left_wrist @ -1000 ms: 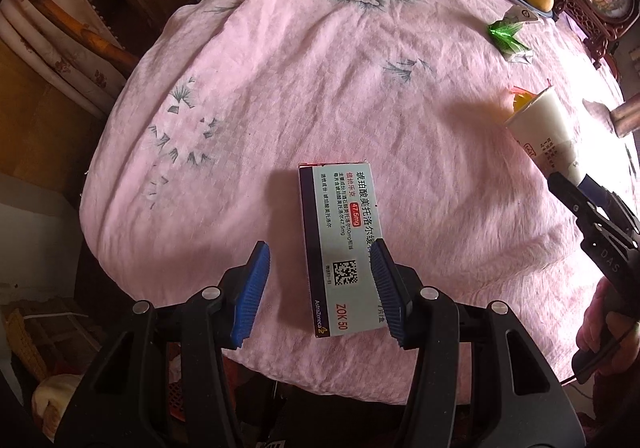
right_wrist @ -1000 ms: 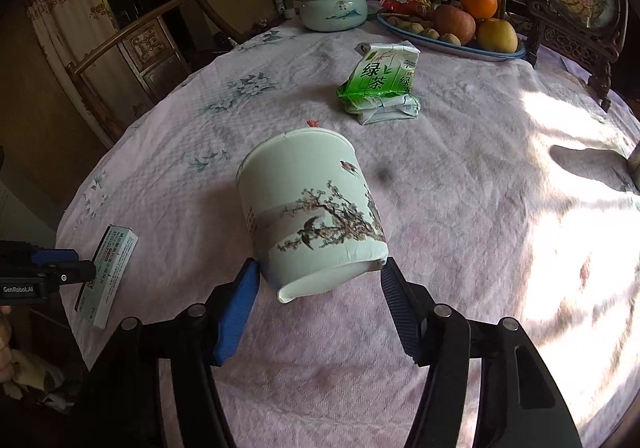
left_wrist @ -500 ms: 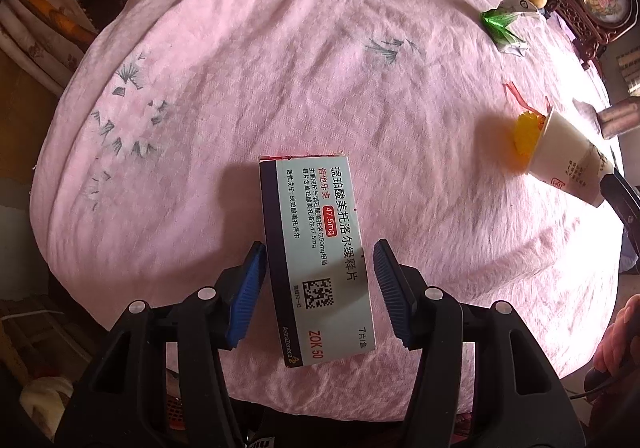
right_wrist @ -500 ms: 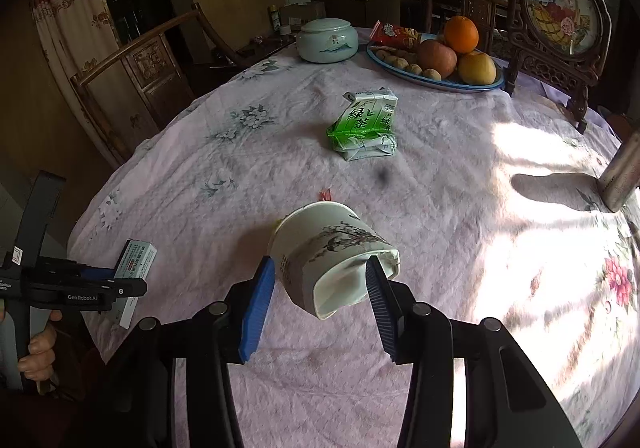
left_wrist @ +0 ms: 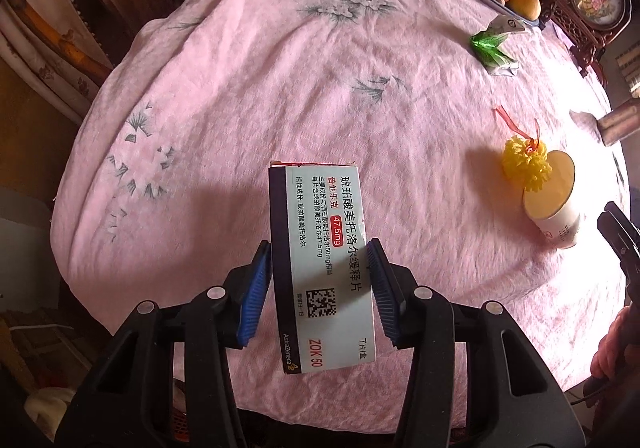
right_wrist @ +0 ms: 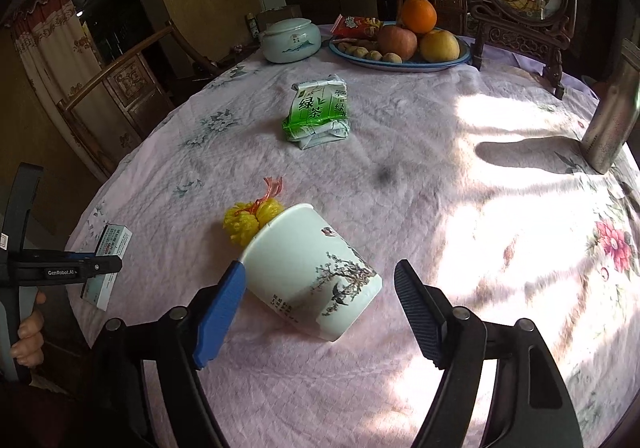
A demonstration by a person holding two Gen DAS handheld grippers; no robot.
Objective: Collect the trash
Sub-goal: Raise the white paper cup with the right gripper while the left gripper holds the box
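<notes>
The left gripper (left_wrist: 319,280) clamps a flat cardboard pill box (left_wrist: 320,256) between its ribbed blue pads (left_wrist: 256,288), holding it above the near edge of a round table (left_wrist: 280,79) draped in a crinkled pink cloth printed with grey flowers. The right gripper (right_wrist: 320,304) stands wide open, its fingers either side of a paper cup (right_wrist: 312,272) that lies tipped on the cloth, rim toward a frizzy yellow pompom (right_wrist: 250,221) tied with red string; the blue pad (right_wrist: 218,312) sits just beside the cup's rim, and whether it touches is unclear. Farther back lies a crumpled glossy green tea packet (right_wrist: 318,109). Beyond it stand a lidded ceramic jar (right_wrist: 290,39) and an oval plate (right_wrist: 400,63) of fruit. A dull metal flask (right_wrist: 610,119) stands at the right edge.
</notes>
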